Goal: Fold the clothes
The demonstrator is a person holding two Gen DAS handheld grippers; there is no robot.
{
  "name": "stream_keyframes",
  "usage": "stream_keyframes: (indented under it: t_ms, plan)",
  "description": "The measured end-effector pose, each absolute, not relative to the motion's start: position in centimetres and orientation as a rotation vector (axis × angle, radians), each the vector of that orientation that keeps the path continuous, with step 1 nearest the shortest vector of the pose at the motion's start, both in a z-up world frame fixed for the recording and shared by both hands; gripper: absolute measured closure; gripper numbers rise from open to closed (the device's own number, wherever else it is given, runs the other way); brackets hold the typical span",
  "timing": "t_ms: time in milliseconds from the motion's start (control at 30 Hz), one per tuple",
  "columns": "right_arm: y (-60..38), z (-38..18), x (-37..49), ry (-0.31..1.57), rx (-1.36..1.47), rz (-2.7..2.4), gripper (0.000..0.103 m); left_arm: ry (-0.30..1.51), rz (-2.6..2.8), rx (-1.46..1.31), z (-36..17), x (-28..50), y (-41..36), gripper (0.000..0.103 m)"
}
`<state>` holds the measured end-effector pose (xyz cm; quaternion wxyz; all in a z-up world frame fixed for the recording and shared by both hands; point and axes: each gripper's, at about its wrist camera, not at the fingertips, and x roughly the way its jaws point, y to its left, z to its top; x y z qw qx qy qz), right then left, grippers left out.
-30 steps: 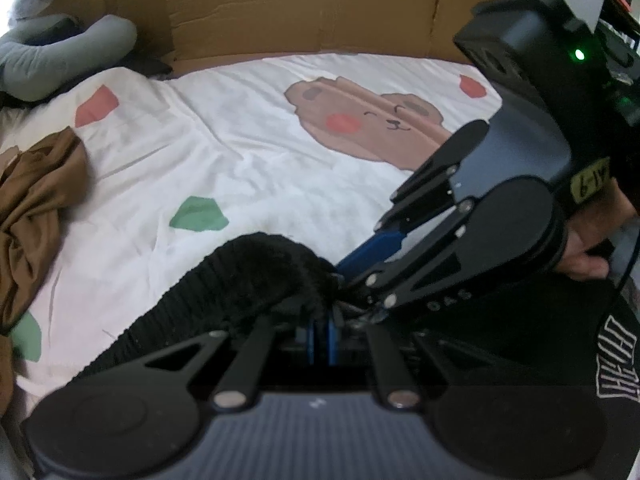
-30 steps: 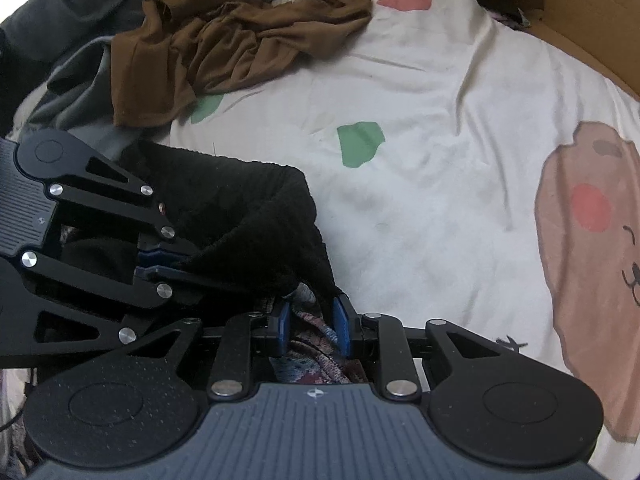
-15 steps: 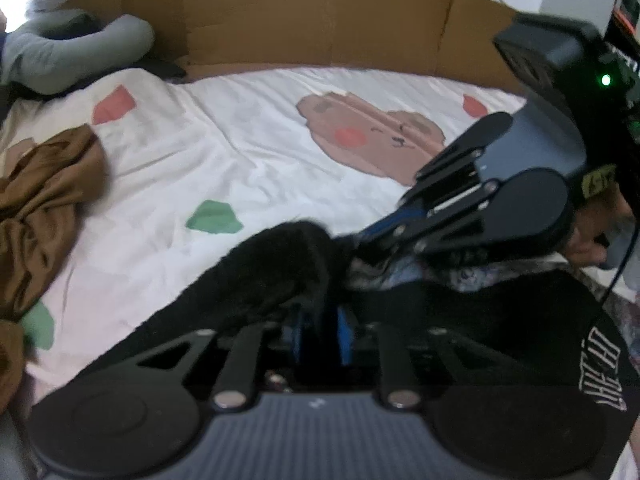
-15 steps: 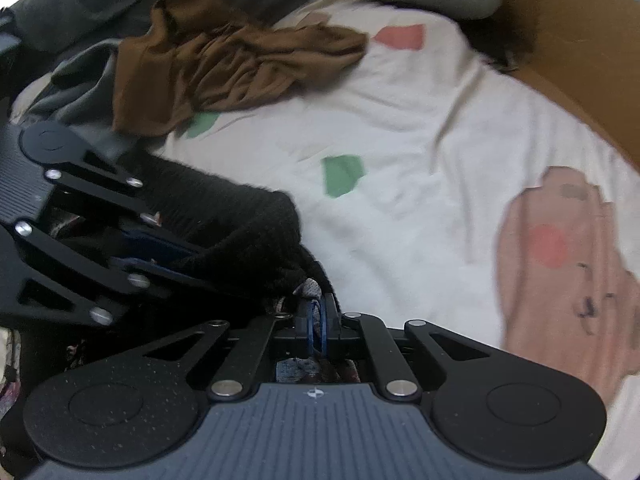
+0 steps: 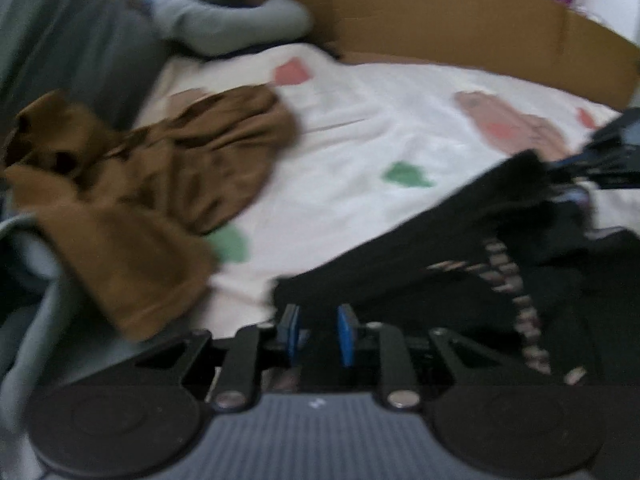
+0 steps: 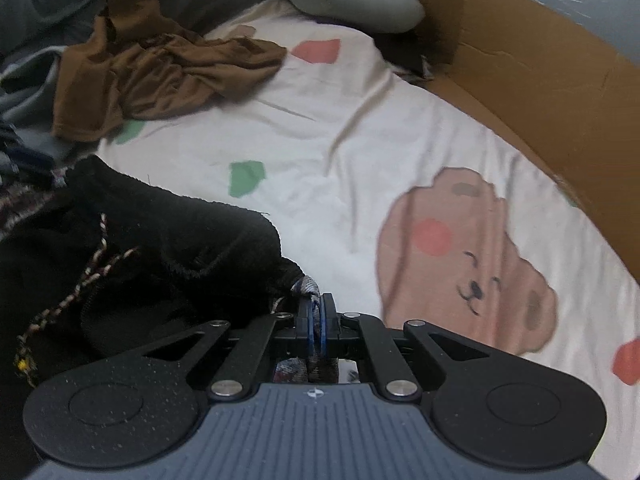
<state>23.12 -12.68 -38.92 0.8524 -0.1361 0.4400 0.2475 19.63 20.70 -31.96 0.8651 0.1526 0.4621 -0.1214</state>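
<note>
Right gripper (image 6: pixel 317 322) pinches the black sweater's (image 6: pixel 192 240) edge; left gripper (image 5: pixel 318 334), just opened narrowly, holds nothing (brown shirt (image 6: pixel 160 68) lies beyond the sweater).

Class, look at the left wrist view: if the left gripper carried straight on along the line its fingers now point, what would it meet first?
Most likely the edge of the black knit garment, lying just beyond the left gripper, whose jaws stand apart with nothing visibly pinched. The white bedsheet lies next to that edge. The picture is blurred, so depth is uncertain.
</note>
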Motion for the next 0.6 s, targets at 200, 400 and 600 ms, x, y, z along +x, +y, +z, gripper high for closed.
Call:
stream_keyframes:
  t_ms: [200,400,600]
  plan:
    - [-15.2,-39.3,23.2,0.959,-0.288,0.441,0.103,0.976,-0.222,0.329,-33.4,21.5,22.4,0.081]
    - [-17.2,-39.3,22.7,0.966,-0.275,0.404,0.103,0.979,-0.333,0.338,-34.8,22.9,20.7,0.080]
    - [-19.4,-38.6,22.4,0.974,-0.226,0.355,0.103,1.050,-0.428,0.373,-37.2,24.5,18.6,0.079]
